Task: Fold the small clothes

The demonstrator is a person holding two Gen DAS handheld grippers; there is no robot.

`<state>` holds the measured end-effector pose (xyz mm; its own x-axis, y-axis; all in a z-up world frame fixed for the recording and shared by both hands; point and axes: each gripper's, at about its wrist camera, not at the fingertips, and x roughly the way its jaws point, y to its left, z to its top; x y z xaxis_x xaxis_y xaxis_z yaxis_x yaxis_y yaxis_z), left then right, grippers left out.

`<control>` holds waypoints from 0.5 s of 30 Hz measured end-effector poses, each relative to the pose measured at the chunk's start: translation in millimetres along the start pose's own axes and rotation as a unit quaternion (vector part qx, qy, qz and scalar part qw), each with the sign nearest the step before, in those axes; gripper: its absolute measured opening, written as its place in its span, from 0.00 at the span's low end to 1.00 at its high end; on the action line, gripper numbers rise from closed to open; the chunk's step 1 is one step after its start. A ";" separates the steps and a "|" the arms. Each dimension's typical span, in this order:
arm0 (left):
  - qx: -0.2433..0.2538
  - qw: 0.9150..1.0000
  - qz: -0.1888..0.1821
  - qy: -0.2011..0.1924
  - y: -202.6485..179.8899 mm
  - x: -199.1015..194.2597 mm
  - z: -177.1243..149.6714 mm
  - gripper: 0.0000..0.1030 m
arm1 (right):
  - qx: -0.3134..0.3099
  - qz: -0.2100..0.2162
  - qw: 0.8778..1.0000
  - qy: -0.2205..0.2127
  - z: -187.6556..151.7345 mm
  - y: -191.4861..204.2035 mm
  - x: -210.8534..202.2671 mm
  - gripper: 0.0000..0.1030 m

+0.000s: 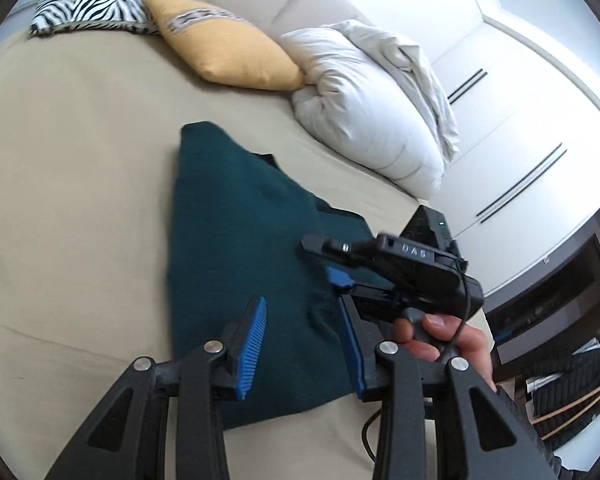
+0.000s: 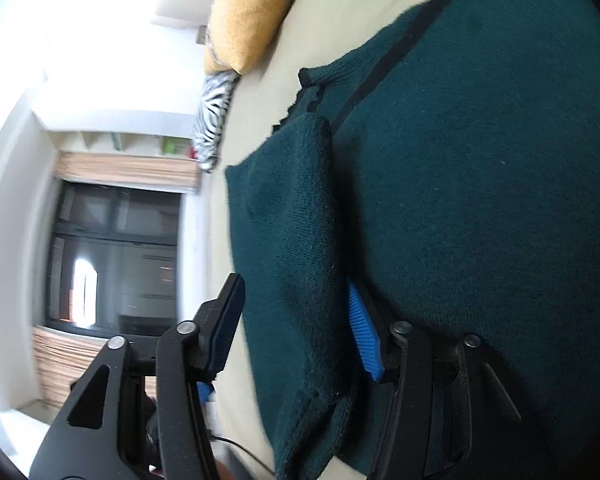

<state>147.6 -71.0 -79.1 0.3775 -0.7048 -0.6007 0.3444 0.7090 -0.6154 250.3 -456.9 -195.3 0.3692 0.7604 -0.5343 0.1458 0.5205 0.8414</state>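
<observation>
1. In the upper left of the left wrist view, a zebra-striped black-and-white cushion (image 1: pixel 88 10) is lying on the beige bed sheet (image 1: pixel 68 184), with a mustard-yellow fabric cushion (image 1: pixel 224 46) just beside it.
2. In the middle of that frame, the dark teal knitted garment (image 1: pixel 244 240) is lying spread on the sheet, running from the centre down to the lower middle.
3. At the bottom centre, the left gripper (image 1: pixel 302 344) is hovering over the garment with its blue ribbed pads standing wide apart, gripping nothing.
4. To the upper right, a white crumpled pillow (image 1: pixel 364 112) is resting against the pale headboard.
5. At the right centre, the right gripper (image 1: pixel 336 268) is reaching in over the garment's edge, held by a bare hand (image 1: pixel 448 340).
6. In the right wrist view, the garment (image 2: pixel 480 200) is filling the right half of the frame, and a folded flap of it is passing between the right gripper's (image 2: pixel 296 320) widely spread fingers; the right-hand blue pad (image 2: pixel 364 332) is touching the cloth.
</observation>
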 end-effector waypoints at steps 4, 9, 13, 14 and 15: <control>0.007 1.000 0.011 0.003 6.6 4.8 2.5 0.37 | -0.042 -0.063 0.997 0.001 -7.8 21.6 8.2 0.09; 0.018 1.000 0.007 0.009 -1.9 12.9 4.4 0.39 | -0.074 -0.084 0.994 -0.007 -7.6 37.8 -15.7 0.08; 0.033 0.999 0.005 0.008 -17.1 21.1 8.6 0.46 | -0.074 -0.096 0.992 -0.029 8.1 30.5 -58.1 0.07; 0.040 0.999 0.004 0.010 -23.1 24.6 10.0 0.46 | -0.072 -0.097 0.992 -0.035 8.9 26.9 -70.6 0.07; 0.047 0.999 0.005 0.011 -28.3 27.4 11.1 0.47 | -0.070 -0.100 0.992 -0.042 11.9 19.3 -84.8 0.07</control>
<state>157.8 -110.0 -72.5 0.3634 -0.6974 -0.6178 0.4201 0.7145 -0.5595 232.8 -516.0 -132.7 0.4213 0.6049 -0.6757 0.0972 0.7107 0.6968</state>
